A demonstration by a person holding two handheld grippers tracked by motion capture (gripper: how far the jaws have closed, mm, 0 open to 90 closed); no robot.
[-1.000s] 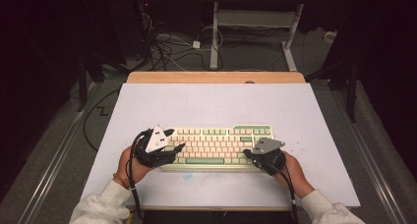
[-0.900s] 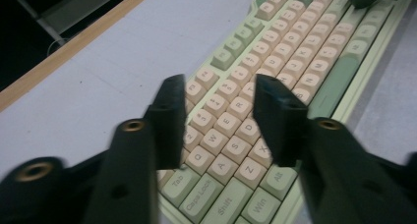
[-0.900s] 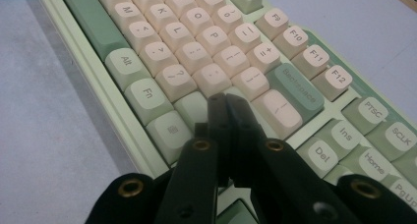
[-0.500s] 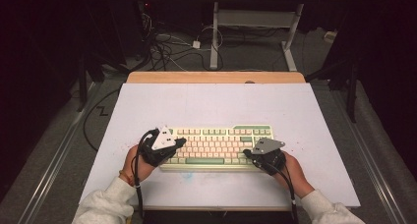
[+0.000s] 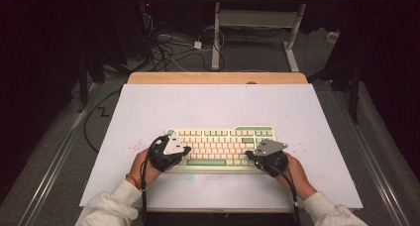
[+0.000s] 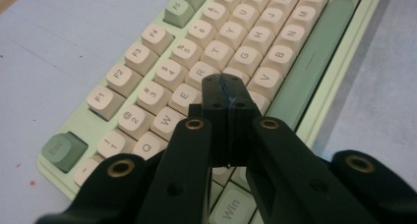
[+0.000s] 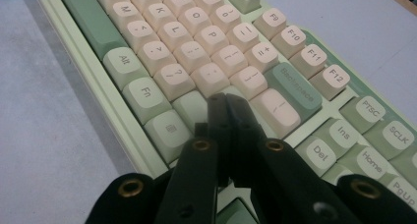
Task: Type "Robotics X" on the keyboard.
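The work in hand is typing on a keyboard [image 5: 220,146] with closed tips — both sets of tongs act as single pokers, not as grabbers. The keyboard, pale green with cream keys, lies flat on the white counter [image 5: 148,107], directly under and ahead of both tools.

The left tongs [image 6: 226,94] have their jaws pressed together with nothing between them; in the left gripper view the joined tip sits over the letter block, just below the R key [image 6: 201,72] and beside E [image 6: 183,97], apparently on or just above the D–F area. Whether it presses a key or only hovers, I cannot tell. In the high view this tool [image 5: 171,149] stands over the keyboard's left end.

The right tongs [image 7: 227,108] are likewise together and empty. Their tip sits near the Enter key [image 7: 278,108], just below the cream keys of the punctuation column, with Backspace [image 7: 292,84] beyond and to one side. In the high view they [image 5: 267,154] hang over the keyboard's right end.

My reading: this is mid-typing, each tool parked over its own half. The next move calls for a short, straight push down on one chosen key — jaws kept together so the tip stays narrow — then a clean lift. The risk, as I judge it, is the tip straddling two keycaps, since neighbours touch closely.
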